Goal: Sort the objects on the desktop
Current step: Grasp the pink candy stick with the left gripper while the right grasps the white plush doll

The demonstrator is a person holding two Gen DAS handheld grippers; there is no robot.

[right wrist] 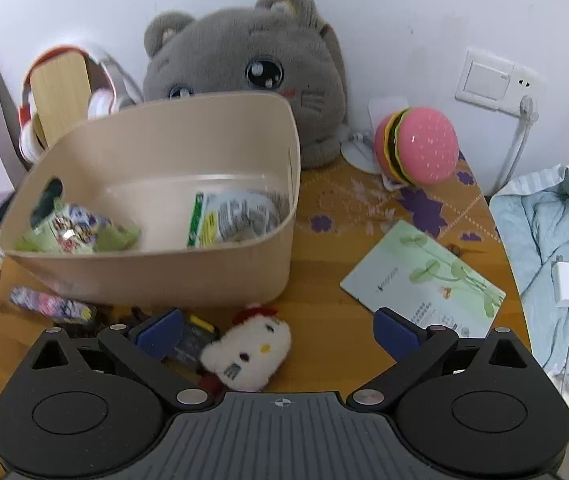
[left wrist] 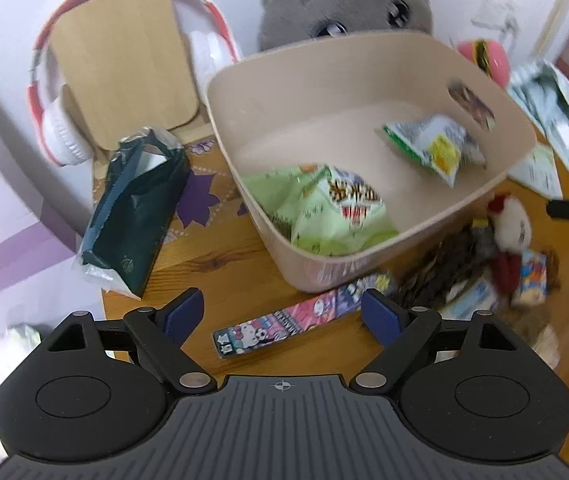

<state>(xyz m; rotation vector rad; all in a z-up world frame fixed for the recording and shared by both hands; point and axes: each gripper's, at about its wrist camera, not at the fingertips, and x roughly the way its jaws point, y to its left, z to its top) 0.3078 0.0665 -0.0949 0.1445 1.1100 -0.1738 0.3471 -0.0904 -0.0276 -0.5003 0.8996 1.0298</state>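
Wooden bench [right wrist: 324, 300] against white wall. Beige bin [left wrist: 496, 120] holds two snack packs [left wrist: 324, 208]. Left gripper [left wrist: 284, 312] jaws apart over sticker strip [left wrist: 284, 326]. Right gripper [right wrist: 280, 332] jaws apart over white plush [right wrist: 248, 352], empty.

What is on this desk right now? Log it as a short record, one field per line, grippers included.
bin: beige tub on the wooden table
in bin: light green snack bag; white and green packet
outside bin, near side: cartoon strip pack; white plush toy
left of bin: dark green pouch
right of bin: pale green card
left gripper: open, holding nothing
right gripper: open, over the plush toy
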